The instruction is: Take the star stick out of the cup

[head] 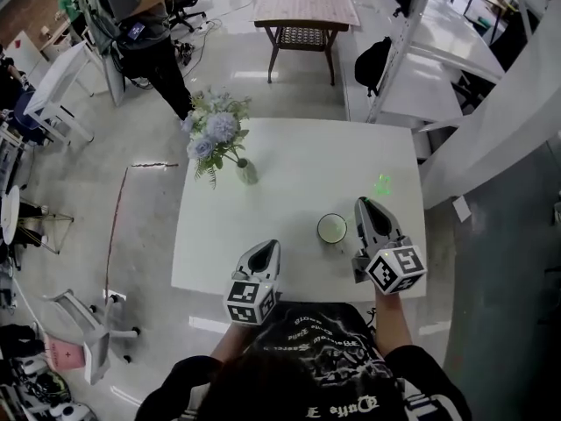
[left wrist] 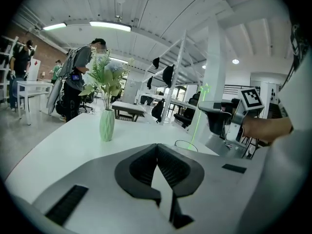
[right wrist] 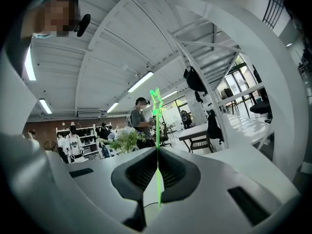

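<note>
A thin green star stick (right wrist: 156, 130) runs up between the jaws of my right gripper (right wrist: 157, 152), which is shut on it. Its star (right wrist: 155, 100) stands above the jaws. In the head view the star (head: 383, 184) glows just beyond the right gripper (head: 365, 203). The round white cup (head: 332, 229) stands on the white table (head: 289, 174), just left of that gripper. From the left gripper view the stick (left wrist: 197, 121) slants down to the cup rim (left wrist: 186, 145); whether its lower end is inside is unclear. My left gripper (head: 266, 246) hangs at the near edge, shut and empty.
A pale green vase of flowers (head: 246, 171) stands at the table's far left. A person (head: 145, 24) stands beyond the table near white desks. A wooden side table (head: 305, 11) is farther back, white shelving (head: 438, 51) to the right, and a chair base (head: 92, 323) on the floor at left.
</note>
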